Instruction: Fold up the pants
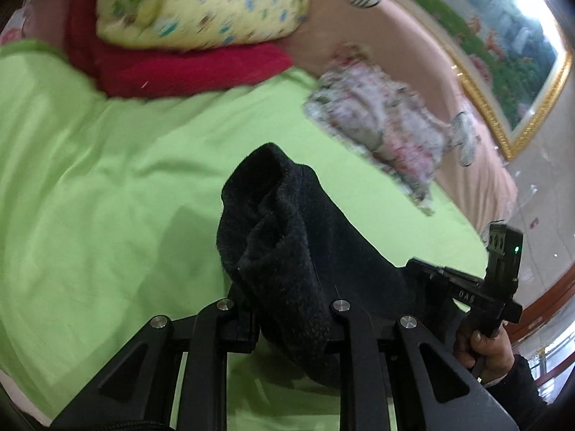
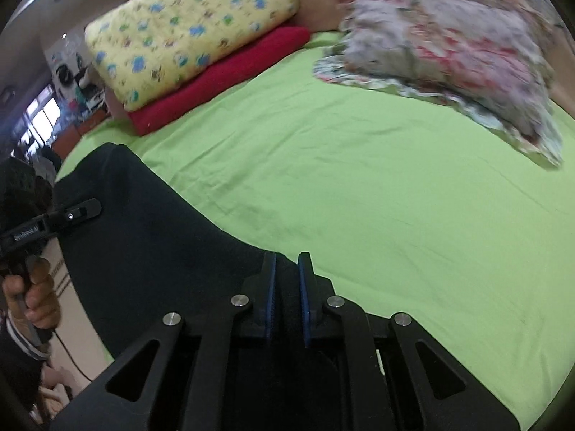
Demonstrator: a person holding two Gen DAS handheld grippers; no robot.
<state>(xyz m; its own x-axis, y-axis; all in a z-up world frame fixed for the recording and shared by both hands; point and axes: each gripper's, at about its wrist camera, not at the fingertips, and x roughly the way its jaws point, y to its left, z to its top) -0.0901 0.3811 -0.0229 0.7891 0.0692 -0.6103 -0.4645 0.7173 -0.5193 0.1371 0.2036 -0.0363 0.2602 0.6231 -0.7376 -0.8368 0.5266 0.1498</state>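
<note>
The black fleecy pants [image 1: 287,237] hang bunched up over the green bed sheet [image 2: 359,197], stretched between both grippers. Left gripper [image 1: 291,327] has its jaws nearly closed on a thick wad of them, right gripper [image 2: 287,298] pinches an edge tight. Yellow pillow [image 2: 190,32] sits on a red towel [image 2: 222,79] behind

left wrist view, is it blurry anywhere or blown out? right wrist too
Left wrist view: yellow pillow and floral quilt smeared by motion blur, glare top right on the framed picture, black pants sharp. Right wrist view: floral quilt blurred, right tool crisp, fisheye bends the green sheet.
</note>
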